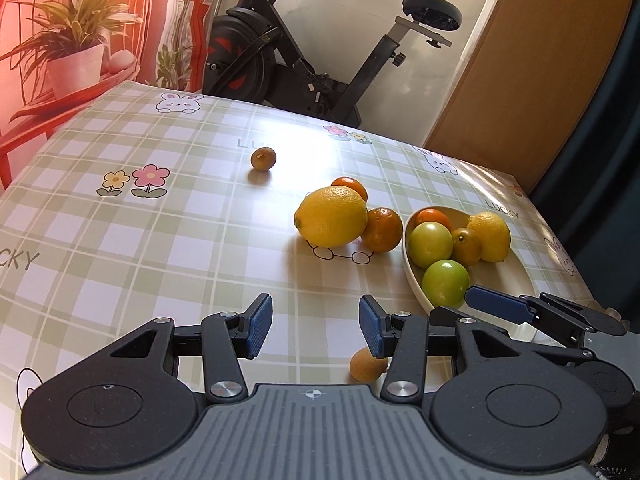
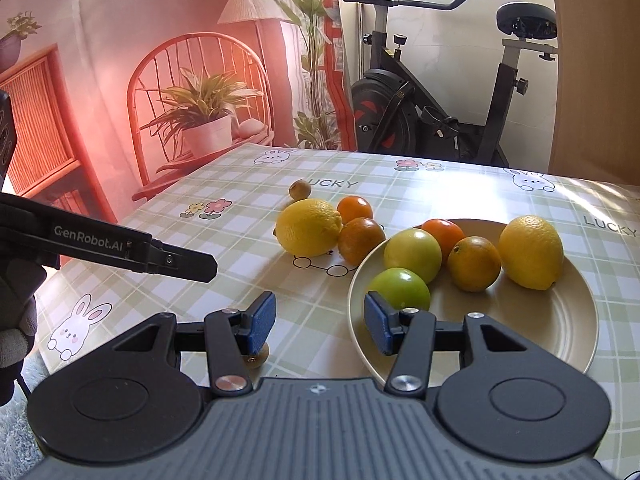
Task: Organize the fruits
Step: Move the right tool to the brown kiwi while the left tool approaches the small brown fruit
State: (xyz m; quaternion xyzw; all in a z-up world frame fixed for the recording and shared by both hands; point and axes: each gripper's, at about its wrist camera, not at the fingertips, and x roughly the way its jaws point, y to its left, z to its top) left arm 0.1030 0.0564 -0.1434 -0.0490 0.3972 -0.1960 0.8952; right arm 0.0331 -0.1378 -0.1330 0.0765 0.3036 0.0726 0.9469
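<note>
A beige plate holds two green fruits, two oranges and a lemon. On the table beside it lie a big lemon and two oranges. A small brown fruit lies farther back. Another small brown fruit lies near the front edge, partly hidden by the fingers. My left gripper is open and empty above the table. My right gripper is open and empty over the plate's near rim.
The table has a green checked cloth. An exercise bike stands behind the far edge. A printed backdrop with a chair and plant hangs at the left. The right gripper's finger shows over the plate in the left wrist view.
</note>
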